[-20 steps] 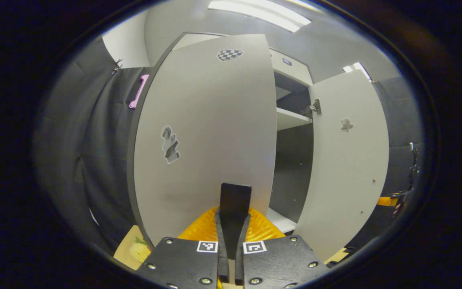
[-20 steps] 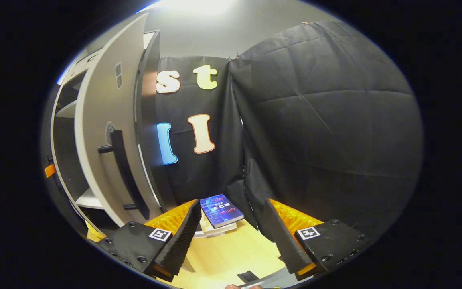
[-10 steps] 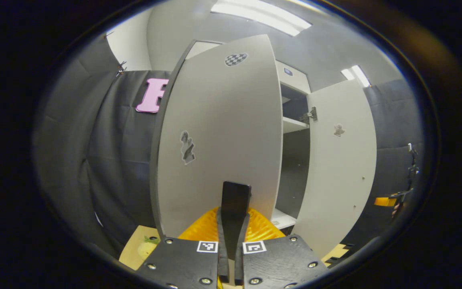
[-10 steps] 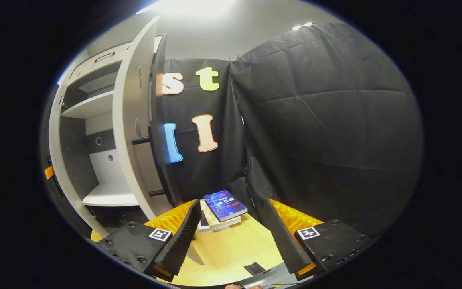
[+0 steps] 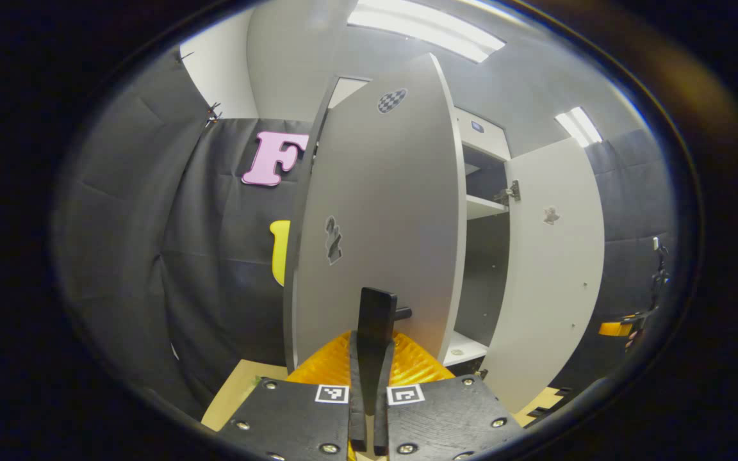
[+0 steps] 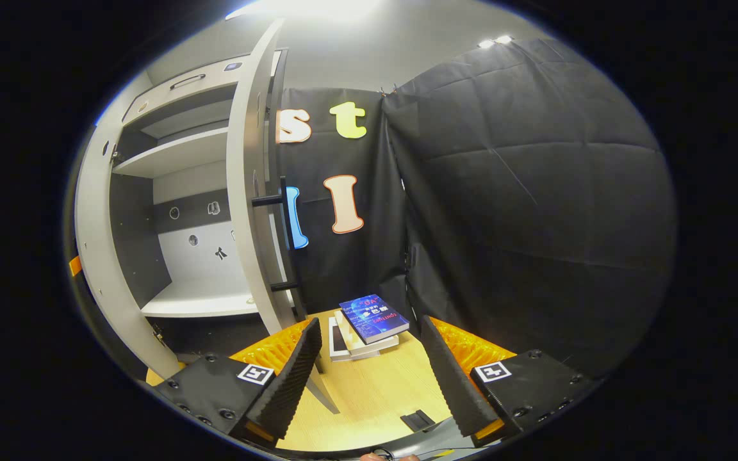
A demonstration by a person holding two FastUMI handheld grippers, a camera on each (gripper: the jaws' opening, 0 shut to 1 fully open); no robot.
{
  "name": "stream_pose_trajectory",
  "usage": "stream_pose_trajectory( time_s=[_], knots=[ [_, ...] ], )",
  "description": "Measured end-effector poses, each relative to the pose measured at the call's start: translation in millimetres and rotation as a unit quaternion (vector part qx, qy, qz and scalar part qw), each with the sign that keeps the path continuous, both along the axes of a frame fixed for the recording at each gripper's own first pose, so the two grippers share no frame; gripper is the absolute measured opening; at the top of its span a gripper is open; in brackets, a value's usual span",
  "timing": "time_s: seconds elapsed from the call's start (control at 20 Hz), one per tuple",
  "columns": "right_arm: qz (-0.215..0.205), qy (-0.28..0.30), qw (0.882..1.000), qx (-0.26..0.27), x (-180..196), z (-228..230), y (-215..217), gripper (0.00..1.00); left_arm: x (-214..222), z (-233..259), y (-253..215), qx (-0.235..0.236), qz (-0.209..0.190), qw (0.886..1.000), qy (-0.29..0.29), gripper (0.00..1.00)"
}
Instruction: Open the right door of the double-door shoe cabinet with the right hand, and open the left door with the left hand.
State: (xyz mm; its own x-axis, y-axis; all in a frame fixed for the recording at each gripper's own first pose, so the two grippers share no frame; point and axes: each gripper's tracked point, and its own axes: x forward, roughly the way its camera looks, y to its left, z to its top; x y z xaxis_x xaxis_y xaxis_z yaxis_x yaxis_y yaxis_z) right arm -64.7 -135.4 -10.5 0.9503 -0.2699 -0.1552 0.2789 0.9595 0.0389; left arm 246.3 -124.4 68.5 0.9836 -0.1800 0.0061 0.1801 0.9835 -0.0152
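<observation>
The left gripper's (image 5: 369, 358) jaws are clamped on the black handle (image 5: 378, 315) of the left door (image 5: 382, 218), both fingers pressed flat against the bar, which rises upright between them with one short standoff peg showing at its right. Seen from the left gripper view, that door stands swung well out from the shoe cabinet (image 5: 481, 211), its pale grey face turned edge-toward the black cloth wall; it carries a checkered sticker (image 5: 392, 100) near the top and a dark sticker (image 5: 332, 239) at mid-height. Right of it the cabinet's interior shows a white shelf (image 5: 485, 206) above a dark recess, and a second white board lower down. Farther right the right door (image 5: 551, 269) stands open as well, its inner face toward the camera, a metal hinge (image 5: 510, 191) at its upper inner edge.

In the right gripper view, the right gripper's (image 6: 369, 368) jaws stand wide apart and hold nothing, hovering over the wooden table (image 6: 369, 397). To their left the open cabinet shows its shelves, and the right door is seen nearly edge-on, its black bar handle (image 6: 282, 237) on the outer side, apart from the gripper. Beyond the jaws a stack of books (image 6: 366, 323) lies on the table beside the cloth wall, a blue-covered one on top.
</observation>
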Motion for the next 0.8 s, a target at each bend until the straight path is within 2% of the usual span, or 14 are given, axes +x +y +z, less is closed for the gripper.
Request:
stream_pose_trajectory(
  time_s=[0.35, 0.4, 0.45, 0.55, 0.65, 0.8],
  knots=[
    [-0.012, -0.011, 1.0, 0.012, -12, 1, -6, 0.92, -1, -2, 17, 0.009, 0.028, 1.0, 0.009, 0.06],
    [-0.015, -0.012, 1.0, 0.011, -13, 1, -8, 0.98, -1, -1, 18, 0.006, 0.034, 0.999, 0.009, 0.05],
    [-0.017, -0.011, 1.0, 0.012, -15, 0, -9, 0.98, 2, -1, 24, 0.007, 0.046, 0.999, 0.002, 0.06],
    [-0.017, -0.009, 1.0, 0.017, -17, -1, -8, 0.98, 3, -1, 36, 0.01, 0.069, 0.998, 0.005, 0.0],
    [-0.016, -0.013, 1.0, 0.02, -18, 1, -6, 0.98, 3, 0, 49, 0.002, 0.101, 0.995, 0.006, 0.01],
    [-0.012, -0.013, 1.0, 0.017, -18, 4, -3, 0.98, -2, 1, 18, -0.049, 0.064, 0.997, 0.014, 0.01]
  ],
)
